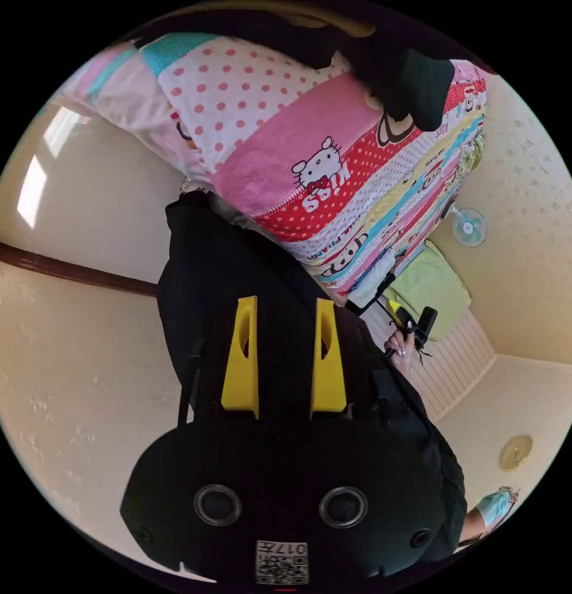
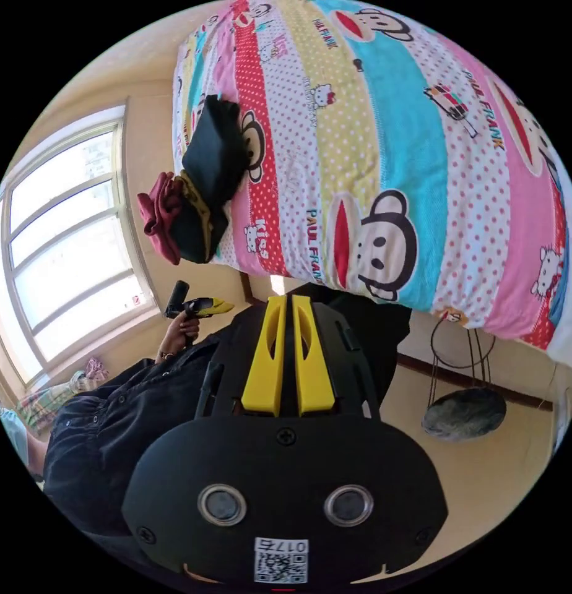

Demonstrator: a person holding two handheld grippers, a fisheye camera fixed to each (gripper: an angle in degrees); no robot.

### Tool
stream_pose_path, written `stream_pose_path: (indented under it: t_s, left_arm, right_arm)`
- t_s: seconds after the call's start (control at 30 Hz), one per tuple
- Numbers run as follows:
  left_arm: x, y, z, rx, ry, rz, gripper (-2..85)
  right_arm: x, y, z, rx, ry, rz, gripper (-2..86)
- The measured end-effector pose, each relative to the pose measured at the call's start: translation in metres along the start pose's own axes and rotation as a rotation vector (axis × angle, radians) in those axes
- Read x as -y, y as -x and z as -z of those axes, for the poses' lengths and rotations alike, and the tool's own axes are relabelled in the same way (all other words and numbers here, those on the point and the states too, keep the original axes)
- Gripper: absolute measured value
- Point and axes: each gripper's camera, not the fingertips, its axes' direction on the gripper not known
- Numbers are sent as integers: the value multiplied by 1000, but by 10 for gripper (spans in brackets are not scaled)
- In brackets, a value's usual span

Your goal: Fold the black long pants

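The black pants (image 2: 215,151) lie in a folded bundle on the cartoon-print bed cover (image 2: 391,124), close to the bed's edge; they also show as a dark lump (image 1: 410,80) in the left gripper view. My left gripper (image 1: 286,303) is open, its yellow jaws well apart with nothing between them, and a person's black top lies behind it. A hand holds that same gripper (image 2: 202,305) off the bed. My right gripper (image 2: 287,300) is shut, jaws almost touching, with no cloth seen in it. It appears small (image 1: 400,312) in a hand, away from the pants.
A maroon garment (image 2: 157,219) and a dark piece with yellow trim (image 2: 196,226) sit beside the pants at the bed's edge. The person's black-clad body (image 2: 131,408) is close. A large window (image 2: 69,235), a wire-framed stand (image 2: 464,411) and a fan (image 1: 468,227) surround the bed.
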Motion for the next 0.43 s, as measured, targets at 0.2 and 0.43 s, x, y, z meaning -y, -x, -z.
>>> stream_pose_path:
  t_s: [0.2, 0.43]
  left_arm:
    - [35, -93, -20, 195, 121, -267, 1]
    - [-14, -253, -105, 408, 210, -839, -10]
  right_arm:
    - [-95, -39, 82, 139, -424, -156, 9]
    - [-179, -65, 134, -126, -642, -247, 7]
